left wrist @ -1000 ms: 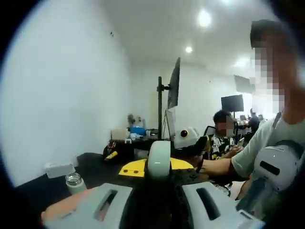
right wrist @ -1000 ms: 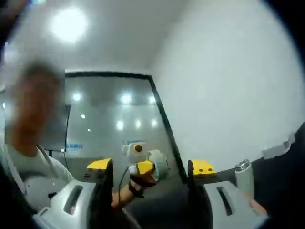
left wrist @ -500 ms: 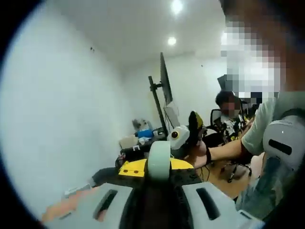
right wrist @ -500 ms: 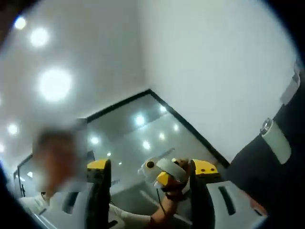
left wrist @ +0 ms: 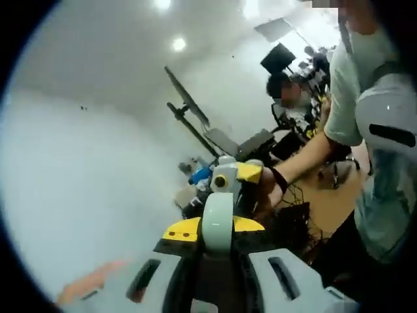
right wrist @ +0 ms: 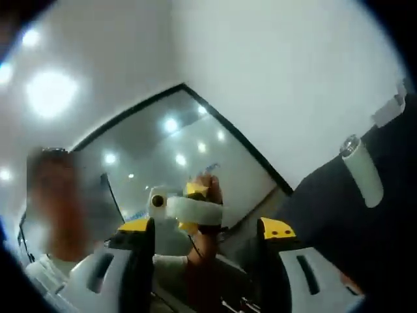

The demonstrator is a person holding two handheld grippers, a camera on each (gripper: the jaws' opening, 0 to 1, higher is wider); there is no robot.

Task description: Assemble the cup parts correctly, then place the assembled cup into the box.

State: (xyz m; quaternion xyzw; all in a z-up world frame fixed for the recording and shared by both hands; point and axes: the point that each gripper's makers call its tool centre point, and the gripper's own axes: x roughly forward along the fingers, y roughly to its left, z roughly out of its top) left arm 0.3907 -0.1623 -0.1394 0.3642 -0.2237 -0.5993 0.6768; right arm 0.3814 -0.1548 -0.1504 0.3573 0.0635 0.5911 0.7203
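Note:
In the left gripper view my left gripper (left wrist: 217, 229) is shut on a pale green round cup part (left wrist: 217, 216), held edge-on between the yellow-tipped jaws. Beyond it a hand (left wrist: 268, 189) holds my right gripper (left wrist: 225, 177) up in the air. In the right gripper view my right gripper (right wrist: 207, 229) is open, its jaws wide apart with nothing between them. Past the gap, my left gripper (right wrist: 176, 205) shows with the pale part in it. A pale green cup body (right wrist: 362, 173) with a clear top stands on the dark table (right wrist: 339, 215) at the right.
A white power strip (right wrist: 389, 112) lies on the table by the white wall. A monitor on a stand (left wrist: 187, 99) and a cluttered desk (left wrist: 199, 179) sit behind. The person's torso (left wrist: 384, 150) is close on the right. An orange-pink shape (left wrist: 91, 287) lies low at the left.
Both views have tilted and rolled with the hands. The left gripper still holds the pale part. The cup body has left the left gripper view. The right gripper stays open.

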